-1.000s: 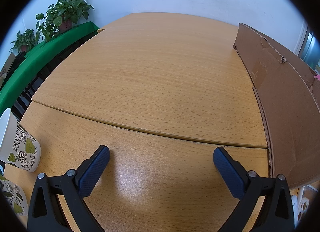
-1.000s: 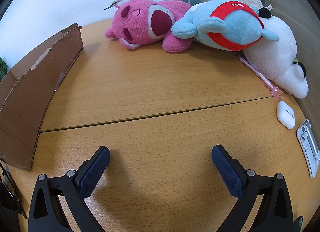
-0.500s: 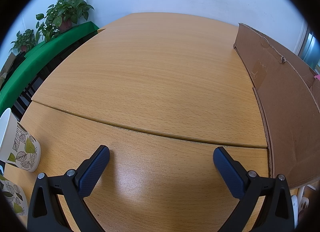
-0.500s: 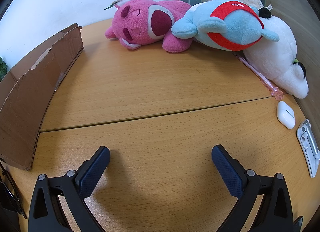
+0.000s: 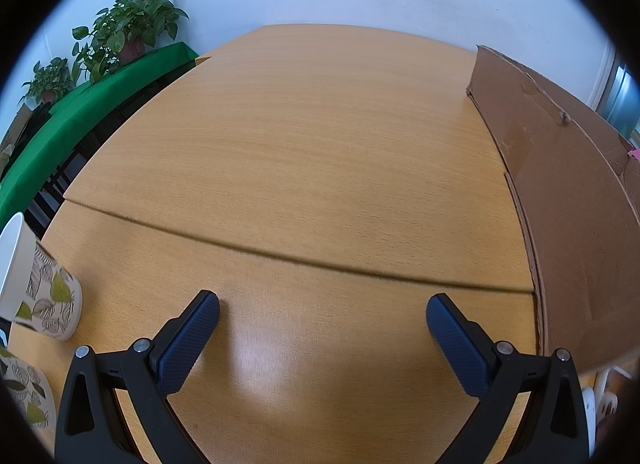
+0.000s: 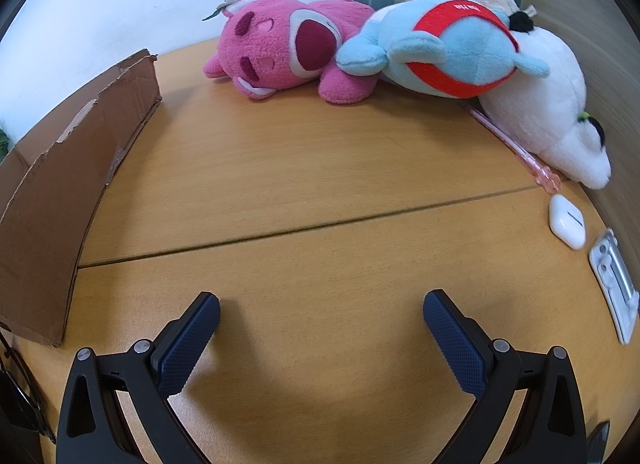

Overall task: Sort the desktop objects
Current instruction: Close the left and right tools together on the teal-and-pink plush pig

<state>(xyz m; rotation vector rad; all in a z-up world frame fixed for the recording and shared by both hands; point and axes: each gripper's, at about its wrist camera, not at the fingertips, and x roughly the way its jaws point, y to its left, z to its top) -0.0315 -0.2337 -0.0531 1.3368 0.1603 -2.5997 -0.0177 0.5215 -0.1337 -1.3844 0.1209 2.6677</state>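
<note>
Wooden desk (image 6: 320,167) fills both views. Cardboard box (image 6: 60,191) stands at left of the right wrist frame. Pink plush (image 6: 280,51), blue plush (image 6: 448,51) and white plush (image 6: 552,111) lie touching across the top. White earbud case (image 6: 567,223) sits at right edge. Left gripper (image 5: 322,324) and right gripper (image 6: 320,322): fingers spread wide, empty.

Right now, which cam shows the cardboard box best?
Left wrist: the box fills the right side, its long outer wall and torn top edge in full. Right wrist shows the box at the left edge, foreshortened, one end wall and corner. Neither view shows the inside.
</note>
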